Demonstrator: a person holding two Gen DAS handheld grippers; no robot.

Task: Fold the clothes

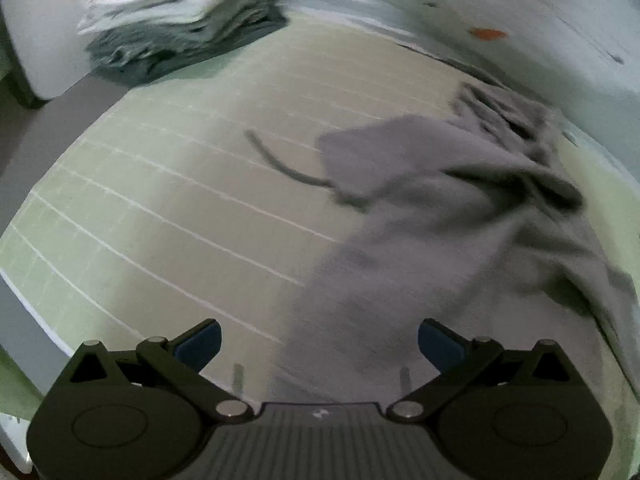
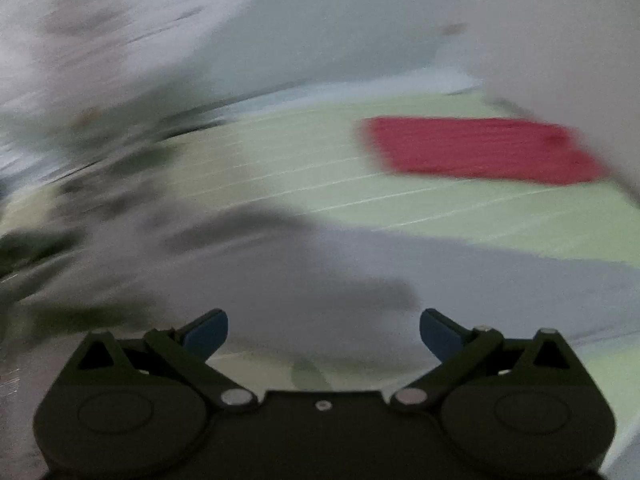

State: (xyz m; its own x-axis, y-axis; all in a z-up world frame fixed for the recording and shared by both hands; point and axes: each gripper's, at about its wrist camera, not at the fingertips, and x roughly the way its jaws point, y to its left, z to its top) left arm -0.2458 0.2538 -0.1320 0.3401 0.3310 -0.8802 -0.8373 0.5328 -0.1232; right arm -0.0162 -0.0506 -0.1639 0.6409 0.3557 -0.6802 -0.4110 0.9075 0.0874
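A crumpled grey garment [image 1: 460,220] lies on the pale green gridded mat [image 1: 180,200], filling the right half of the left wrist view; a grey drawstring [image 1: 280,164] trails from it to the left. My left gripper [image 1: 319,344] hovers over the garment's near edge, its blue-padded jaws wide apart with nothing between them. In the right wrist view the picture is heavily blurred: the grey garment [image 2: 260,272] spreads under and ahead of my right gripper [image 2: 323,334], whose jaws stand wide open and empty.
A stack of folded clothes [image 1: 180,28], white on top and dark grey below, sits at the mat's far left corner. A flat red cloth [image 2: 480,150] lies on the mat [image 2: 500,220] far right in the right wrist view. A pale wall [image 1: 520,8] runs behind.
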